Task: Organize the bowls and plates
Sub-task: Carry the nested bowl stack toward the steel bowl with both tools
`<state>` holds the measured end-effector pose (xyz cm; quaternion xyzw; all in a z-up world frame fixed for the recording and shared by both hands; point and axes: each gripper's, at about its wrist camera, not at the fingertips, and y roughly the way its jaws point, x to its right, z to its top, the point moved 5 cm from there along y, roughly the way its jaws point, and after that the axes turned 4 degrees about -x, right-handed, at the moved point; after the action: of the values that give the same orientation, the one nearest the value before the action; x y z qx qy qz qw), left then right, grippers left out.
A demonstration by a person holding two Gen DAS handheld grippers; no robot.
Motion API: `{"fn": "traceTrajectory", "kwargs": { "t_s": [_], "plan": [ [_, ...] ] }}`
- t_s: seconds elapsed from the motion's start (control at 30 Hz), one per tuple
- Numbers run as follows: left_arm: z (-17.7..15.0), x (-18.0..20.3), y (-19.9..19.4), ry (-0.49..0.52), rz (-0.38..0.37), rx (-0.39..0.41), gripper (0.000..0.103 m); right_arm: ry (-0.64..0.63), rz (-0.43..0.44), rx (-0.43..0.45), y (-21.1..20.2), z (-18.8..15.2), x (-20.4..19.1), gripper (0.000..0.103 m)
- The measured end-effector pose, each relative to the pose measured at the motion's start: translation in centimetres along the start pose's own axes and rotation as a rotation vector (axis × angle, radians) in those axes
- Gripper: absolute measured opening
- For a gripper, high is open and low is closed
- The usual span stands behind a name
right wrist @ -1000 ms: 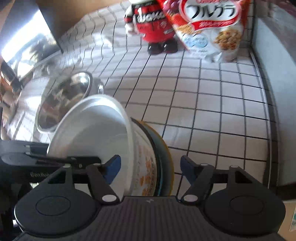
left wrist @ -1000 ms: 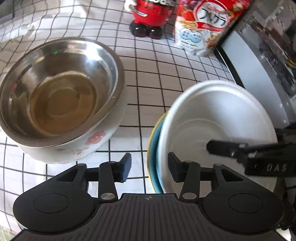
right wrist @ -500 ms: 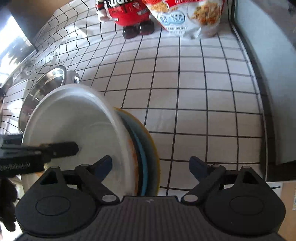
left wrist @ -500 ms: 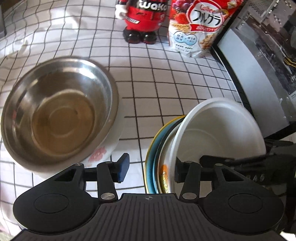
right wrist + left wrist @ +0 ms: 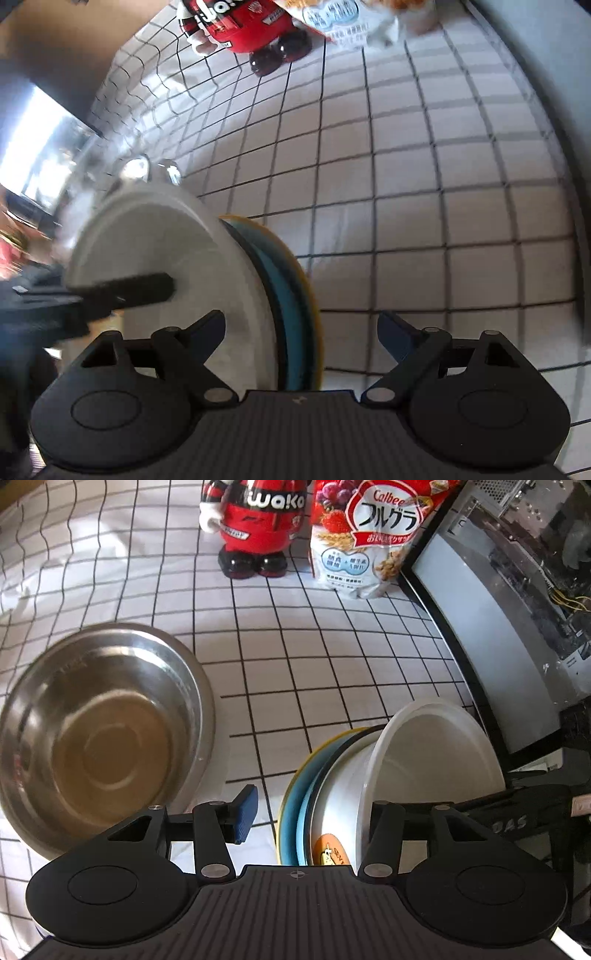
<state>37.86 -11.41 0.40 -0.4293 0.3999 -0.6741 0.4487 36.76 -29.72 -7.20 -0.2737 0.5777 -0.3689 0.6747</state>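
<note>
two black two-finger grippers angle steeply down over a white cloth with a black grid [image 5: 295, 672], both straddling one stack of dishes tipped up on edge. the left gripper [image 5: 306, 812] comes at the stack from the side of the bowl's outer wall; its jaws are opening, and its blue-padded left finger [image 5: 243, 814] stands clear of the dishes while the other finger reaches inside the bowl, so it grips nothing that i can see. the right gripper [image 5: 301, 332] comes from the opposite side, jaws spread wide, with the stack's edge between the fingers and no pad pressing on it that i can make out, though this view is blurred.

the stack is a deep white bowl with an orange printed label [image 5: 413, 775] nested against a light blue plate [image 5: 304, 812] and a yellow-rimmed plate [image 5: 291, 794]. it stands on its rim near the cloth's right edge, the bowl's mouth turned sideways toward the right gripper and the plates' backs toward a shiny steel mixing bowl [image 5: 99, 731]. that steel bowl sits upright to the left, well apart from the stack.

at the far end of the cloth stand a red and black toy figure [image 5: 258, 528] and a bag of cereal with red and white print [image 5: 365, 539], side by side.
</note>
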Motion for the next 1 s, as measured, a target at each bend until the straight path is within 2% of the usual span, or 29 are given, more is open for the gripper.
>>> {"fn": "traceTrajectory", "kwargs": {
  "t_s": [0.03,0.13,0.2,0.37,0.5,0.6,0.67,0.73,0.83,1.0],
  "plan": [
    [-0.2,0.1,0.2,0.003,0.002,-0.01,0.055,0.007,0.011,-0.012,0.0,0.0,0.2,0.091],
    [-0.8,0.3,0.7,0.026,0.037,-0.044,0.056,-0.03,-0.042,-0.005,-0.2,0.0,-0.1,0.09],
    [-1.2,0.1,0.8,0.029,0.046,-0.06,0.057,-0.054,-0.047,-0.011,-0.1,-0.3,-0.7,0.087],
    [-1.8,-0.6,1.4,-0.007,0.03,-0.068,0.07,-0.054,0.009,-0.017,-0.1,-0.7,-1.0,0.084],
    [-1.5,-0.8,1.8,-0.042,0.001,-0.067,0.073,-0.037,0.045,-0.036,-0.1,-0.6,-0.7,0.084],
    [-1.2,-0.9,2.4,-0.088,-0.056,-0.136,0.071,-0.024,0.023,-0.075,0.5,-0.3,-0.8,0.084],
    [-1.1,-0.8,2.9,-0.106,-0.107,-0.208,0.06,-0.031,-0.029,-0.103,0.5,-0.3,-0.6,0.08],
    [-1.4,-0.5,3.1,-0.107,-0.144,-0.254,0.056,-0.038,-0.066,-0.127,0.5,-0.1,-0.7,0.077],
    [-1.7,-0.5,3.1,-0.09,-0.171,-0.232,0.056,-0.055,-0.061,-0.147,0.9,0.2,-1.3,0.07],
    [-2.3,-1.1,3.0,-0.147,-0.233,-0.165,0.055,-0.08,-0.05,-0.131,0.9,0.3,-1.8,0.069]
  ]
}}
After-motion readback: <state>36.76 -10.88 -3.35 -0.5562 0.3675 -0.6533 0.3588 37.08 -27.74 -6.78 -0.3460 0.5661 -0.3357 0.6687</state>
